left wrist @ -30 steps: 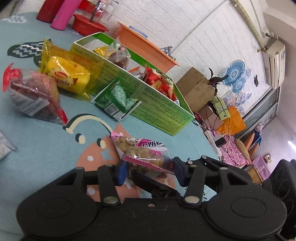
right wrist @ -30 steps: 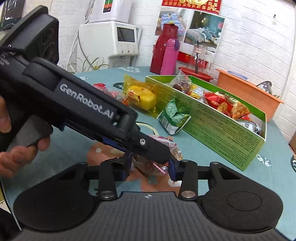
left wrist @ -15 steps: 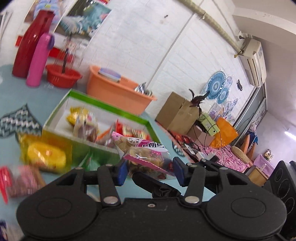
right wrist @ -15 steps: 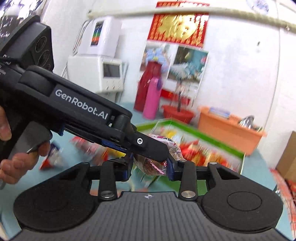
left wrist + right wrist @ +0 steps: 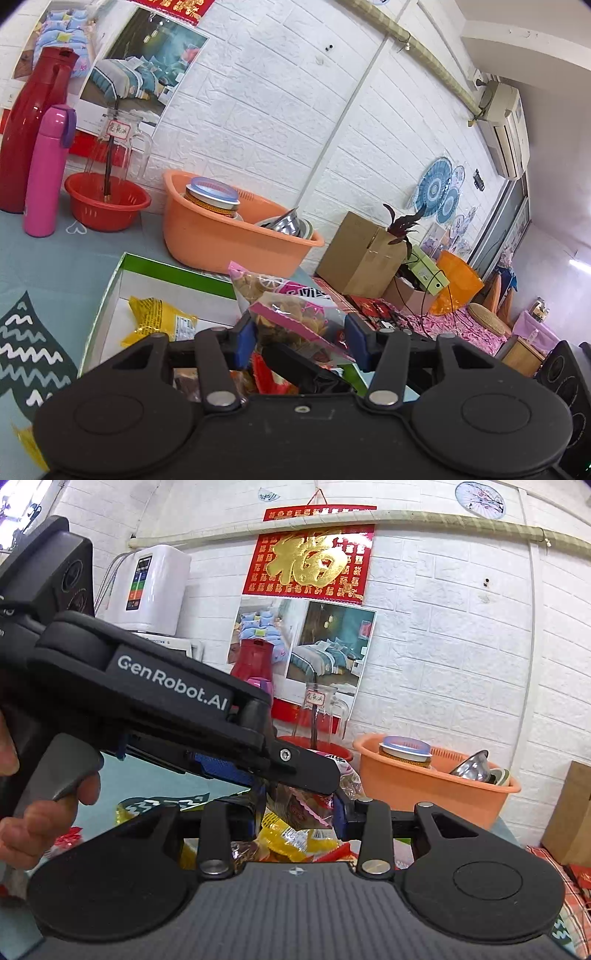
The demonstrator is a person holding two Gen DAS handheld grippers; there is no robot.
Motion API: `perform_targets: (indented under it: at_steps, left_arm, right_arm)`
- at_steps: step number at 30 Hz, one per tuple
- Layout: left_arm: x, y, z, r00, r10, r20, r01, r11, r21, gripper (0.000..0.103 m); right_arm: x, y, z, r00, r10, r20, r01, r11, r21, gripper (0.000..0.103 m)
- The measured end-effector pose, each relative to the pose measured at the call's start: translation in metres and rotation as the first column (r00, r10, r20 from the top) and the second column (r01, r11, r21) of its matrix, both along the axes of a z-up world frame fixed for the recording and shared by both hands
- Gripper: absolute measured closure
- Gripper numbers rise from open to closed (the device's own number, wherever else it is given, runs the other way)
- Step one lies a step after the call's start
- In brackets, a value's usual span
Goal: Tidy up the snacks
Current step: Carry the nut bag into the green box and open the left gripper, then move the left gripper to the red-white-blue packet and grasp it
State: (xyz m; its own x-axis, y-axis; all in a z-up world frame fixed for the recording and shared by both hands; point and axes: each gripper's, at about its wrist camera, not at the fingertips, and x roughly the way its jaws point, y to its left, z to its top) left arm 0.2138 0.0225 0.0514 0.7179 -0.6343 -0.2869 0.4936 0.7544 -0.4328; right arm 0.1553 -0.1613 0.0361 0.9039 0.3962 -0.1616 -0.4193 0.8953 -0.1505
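1. The left gripper point(image 5: 301, 341) pinches a clear snack bag with a pink printed label point(image 5: 291, 310); its blue pads press on both sides of the bag.
2. In the right wrist view the right gripper point(image 5: 299, 818) has the same snack bag point(image 5: 295, 806) between its blue pads as well, and the left gripper's black body crosses in from the left edge, its tip on top of the bag. The right pads touch the bag's sides.
3. A person's fingers point(image 5: 44, 819) wrap the grey trigger of the left gripper at the left edge of the right wrist view.
4. The bag hangs in the air above the green-rimmed cardboard box point(image 5: 155, 264), over its near right part.
5. Inside the box lie a yellow packet point(image 5: 159, 321) by the left wall and red and orange packets point(image 5: 266, 376), partly hidden by the gripper.
6. The box stands on a table with a blue patterned cloth point(image 5: 55, 258).
7. Behind the box, toward the table's far edge, stands an orange plastic basin point(image 5: 207, 240) holding a lidded tin and a steel bowl.
8. Along the far edge to the left stand a red basket point(image 5: 107, 206) with a glass jug, a pink flask point(image 5: 46, 170) and a tall red flask point(image 5: 26, 125).
9. A cardboard carton point(image 5: 354, 254) stands past the table's right corner.
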Motion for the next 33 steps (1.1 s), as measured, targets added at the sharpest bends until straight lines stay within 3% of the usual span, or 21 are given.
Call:
perform_targets:
  at_steps: [3,4,5,6,8,13,26,29,33]
  left_arm:
    - [0.013,0.003,-0.009,1.000,0.002,-0.017,-0.002,1.000,0.003,0.046]
    - [0.017,0.003,-0.013,1.000,0.009,-0.026,-0.009,1.000,0.006,0.030]
    - [0.020,0.005,-0.016,0.999,0.032,-0.036,-0.031,0.999,0.007,0.000]
    - [0.021,0.006,-0.019,0.996,0.078,-0.047,-0.078,0.997,0.014,0.000]
    - [0.018,0.011,-0.023,0.988,0.149,-0.033,-0.149,0.989,0.013,0.000]
    - [0.010,0.021,-0.020,0.988,0.148,-0.042,-0.148,0.989,-0.008,0.000]
    - [-0.076,0.032,0.020,0.985,0.171,0.006,-0.170,0.984,-0.052,0.000]
    - [-0.102,0.044,0.020,0.982,0.189,-0.005,-0.189,0.980,-0.061,0.000]
    - [-0.134,0.069,0.011,0.971,0.235,-0.041,-0.238,0.969,-0.071,0.000]
  right_arm:
    - [0.012,0.005,-0.009,1.000,0.006,0.004,-0.006,1.000,-0.009,0.038]
    - [0.014,0.006,-0.014,1.000,0.009,0.010,-0.008,1.000,-0.019,0.037]
    - [0.017,0.008,-0.018,1.000,0.011,0.017,-0.010,0.999,-0.038,0.025]
    - [0.018,0.010,-0.022,1.000,0.010,0.019,-0.008,0.998,-0.062,0.000]
    - [0.015,0.014,-0.028,0.999,-0.008,0.049,0.013,0.995,-0.097,0.000]
    - [0.005,0.016,-0.030,0.997,-0.013,0.071,0.023,0.989,-0.146,0.000]
    - [-0.073,0.005,0.001,0.977,0.036,0.209,-0.027,0.999,-0.046,0.000]
    - [-0.099,0.000,0.003,0.968,0.036,0.249,-0.039,0.999,0.006,0.000]
    - [-0.124,-0.009,0.003,0.969,0.069,0.236,-0.089,0.993,0.075,0.000]
